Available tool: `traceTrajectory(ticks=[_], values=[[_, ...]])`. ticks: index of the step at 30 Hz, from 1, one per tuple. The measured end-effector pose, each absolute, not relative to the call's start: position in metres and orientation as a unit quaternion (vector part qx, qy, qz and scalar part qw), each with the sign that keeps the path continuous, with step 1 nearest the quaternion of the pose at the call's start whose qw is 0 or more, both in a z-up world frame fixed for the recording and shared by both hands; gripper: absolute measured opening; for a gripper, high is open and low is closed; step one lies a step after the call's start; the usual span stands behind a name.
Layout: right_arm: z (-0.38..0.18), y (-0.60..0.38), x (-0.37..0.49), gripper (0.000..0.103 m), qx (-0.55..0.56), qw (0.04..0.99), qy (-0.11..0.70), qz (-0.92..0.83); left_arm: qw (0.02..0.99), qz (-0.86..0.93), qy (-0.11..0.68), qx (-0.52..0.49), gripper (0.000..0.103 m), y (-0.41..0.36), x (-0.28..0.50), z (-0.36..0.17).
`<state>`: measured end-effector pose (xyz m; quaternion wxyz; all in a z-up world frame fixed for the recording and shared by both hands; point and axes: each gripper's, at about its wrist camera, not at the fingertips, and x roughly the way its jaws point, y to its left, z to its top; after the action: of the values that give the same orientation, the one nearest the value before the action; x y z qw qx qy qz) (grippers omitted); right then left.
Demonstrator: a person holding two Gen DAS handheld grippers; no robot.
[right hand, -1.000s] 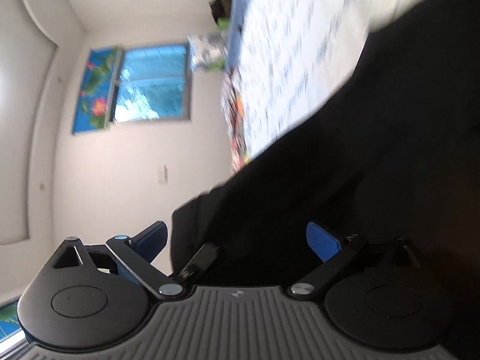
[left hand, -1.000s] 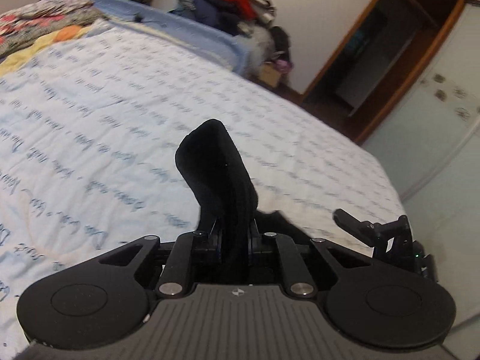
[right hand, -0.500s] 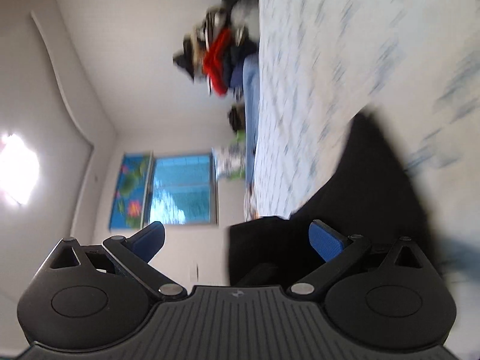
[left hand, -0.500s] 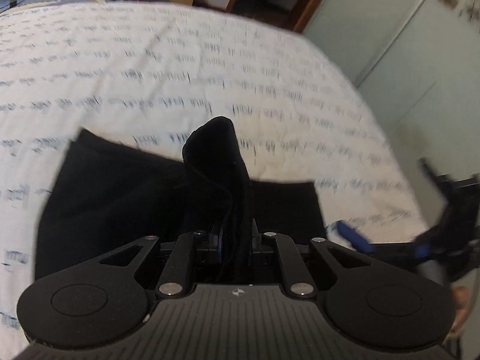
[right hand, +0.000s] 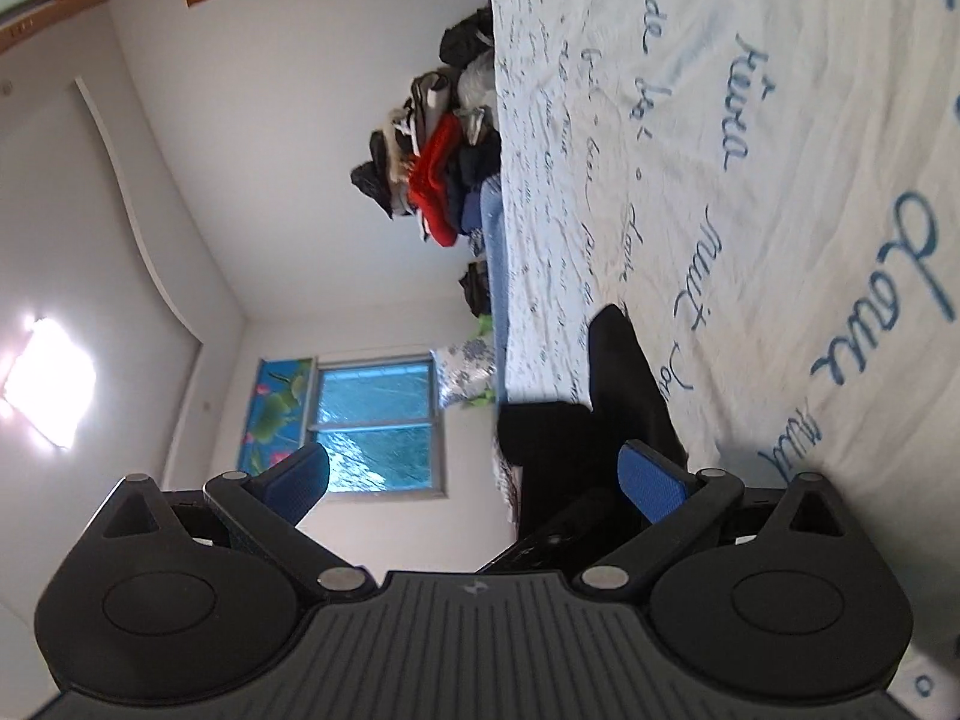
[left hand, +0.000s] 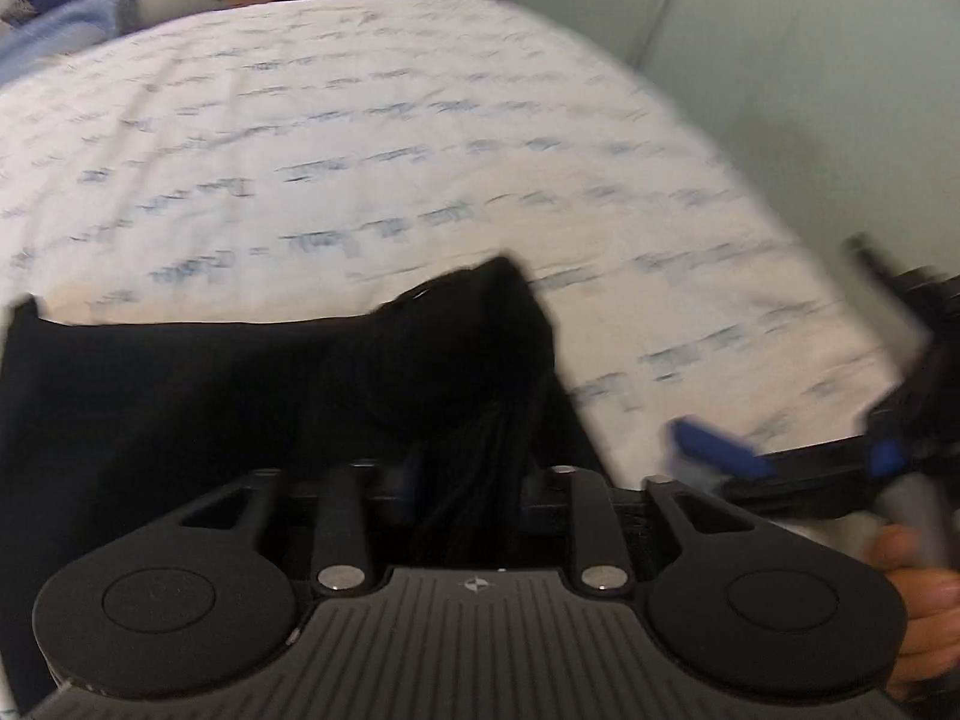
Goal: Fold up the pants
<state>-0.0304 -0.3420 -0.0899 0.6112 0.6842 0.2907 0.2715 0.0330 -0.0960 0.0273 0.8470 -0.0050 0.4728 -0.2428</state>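
Note:
The black pants (left hand: pixel 180 408) lie on the white bed sheet with blue script (left hand: pixel 360 150). My left gripper (left hand: pixel 468 468) is shut on a bunched fold of the pants, which sticks up between its fingers. My right gripper (right hand: pixel 474 474) is open and empty, rolled sideways, with its blue pads (right hand: pixel 651 480) apart. It also shows blurred at the right of the left wrist view (left hand: pixel 720 450), just right of the pants. Part of the pants (right hand: pixel 624 396) shows beyond the right gripper.
A pile of clothes (right hand: pixel 438 174) sits at the far end of the bed. A window (right hand: pixel 378 420) is in the far wall. A pale wardrobe door (left hand: pixel 810 60) stands along the bed's right side. The bed edge runs near the right gripper.
The left gripper has lowered toward the bed with the pants, which now spread out to its left. The right gripper has let go of the pants and swung clear, open.

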Motion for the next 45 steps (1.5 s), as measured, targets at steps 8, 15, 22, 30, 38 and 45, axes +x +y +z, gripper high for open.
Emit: traceTrajectory(ticks=[8,15,22,30,38,45], values=[[-0.062,-0.324,-0.005,0.103,0.606,0.655,0.356,0.279,0.879,-0.27,0.371,-0.126,0.069,-0.016,-0.006,0.077],[-0.049,-0.3,0.017,0.103,0.517,0.684,0.438,0.272,0.886,-0.184,0.366,-0.218,0.077,0.067,-0.026,0.059],[-0.04,-0.286,0.015,0.103,0.465,0.707,0.467,0.255,0.869,-0.162,0.383,-0.266,0.077,0.103,-0.032,0.034],[-0.033,-0.285,0.005,0.103,0.45,0.716,0.478,0.237,0.864,-0.184,0.383,-0.272,0.078,0.102,-0.033,0.023],[-0.04,-0.279,0.008,0.103,0.476,0.685,0.488,0.259,0.858,-0.185,0.387,-0.282,0.08,0.1,-0.031,0.016],[-0.033,-0.247,0.014,0.016,0.328,0.75,0.506,0.271,0.857,-0.175,0.392,-0.286,0.082,0.102,-0.033,0.013]])
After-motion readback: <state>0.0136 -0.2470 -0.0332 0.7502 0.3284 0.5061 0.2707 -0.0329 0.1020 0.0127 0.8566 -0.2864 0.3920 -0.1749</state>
